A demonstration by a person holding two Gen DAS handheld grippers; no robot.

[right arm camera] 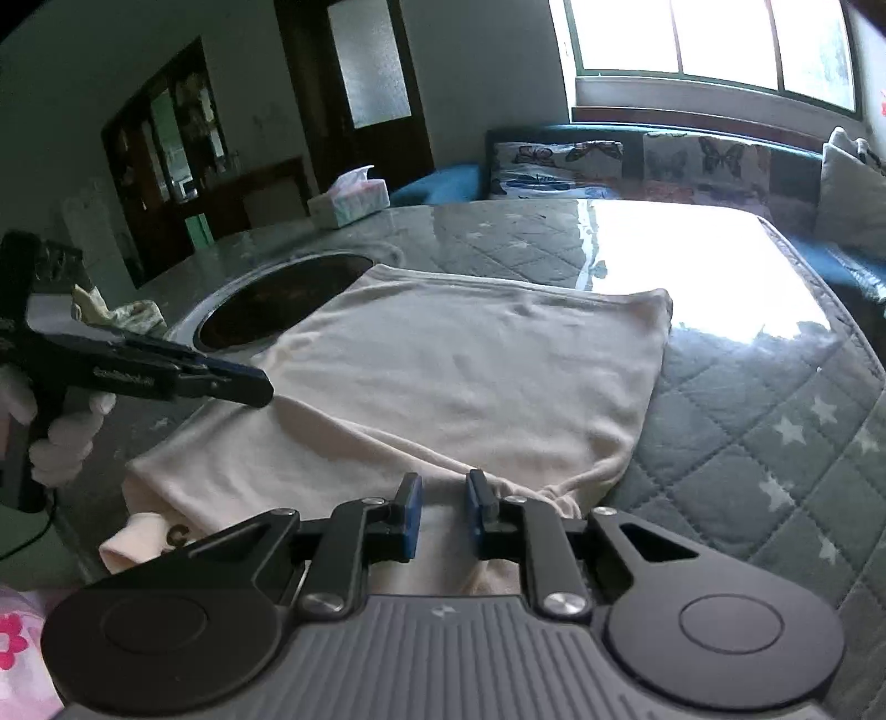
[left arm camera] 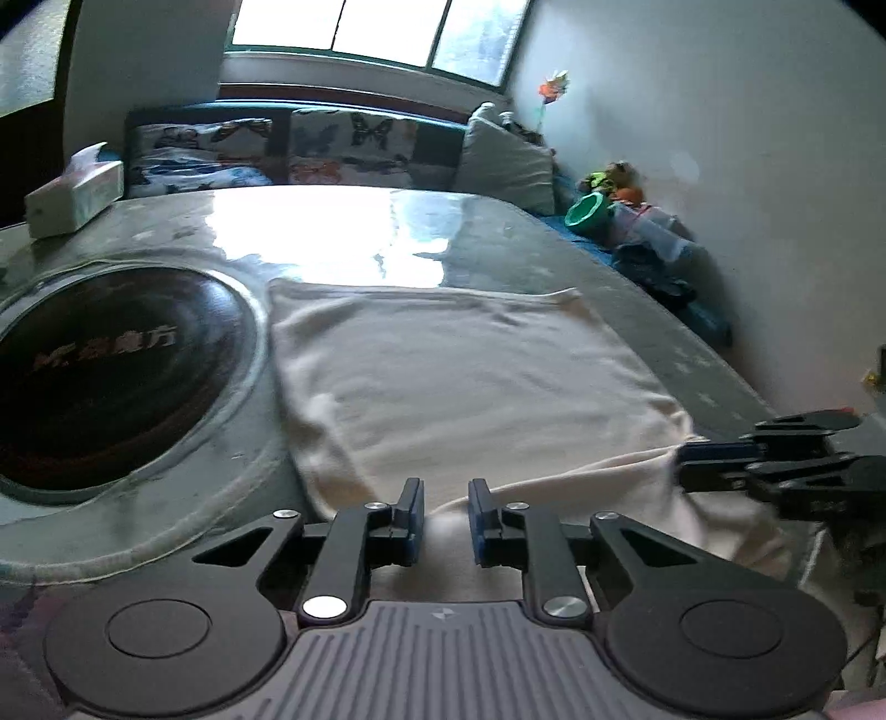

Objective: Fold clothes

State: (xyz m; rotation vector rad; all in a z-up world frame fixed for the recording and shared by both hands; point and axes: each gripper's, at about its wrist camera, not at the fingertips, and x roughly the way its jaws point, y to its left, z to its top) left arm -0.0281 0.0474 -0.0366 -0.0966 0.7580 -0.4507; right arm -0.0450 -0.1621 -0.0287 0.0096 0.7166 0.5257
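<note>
Cream garment (left arm camera: pixel 470 376) on table, beneath slightly parted fingers (left arm camera: pixel 412 498)

A lived-in home, a sitting room by the look of it. Along the top of the frame a bench sofa (right arm camera: pixel 653 160) with butterfly-print cushions (left arm camera: pixel 354 144) sits under a bright window (right arm camera: pixel 703 39). At centre, a quilted star-patterned table cover (right arm camera: pixel 764 421); upper left, a tissue box (right arm camera: pixel 349 194) and a dark wooden cabinet (right arm camera: pixel 166 155). Toys (left arm camera: pixel 609 194) are piled against the right wall.

tissue box (left arm camera: pixel 75 191) far left | butterfly cushions (left arm camera: pixel 354 147) by window | green bowl (left arm camera: pixel 588 213) right
</note>
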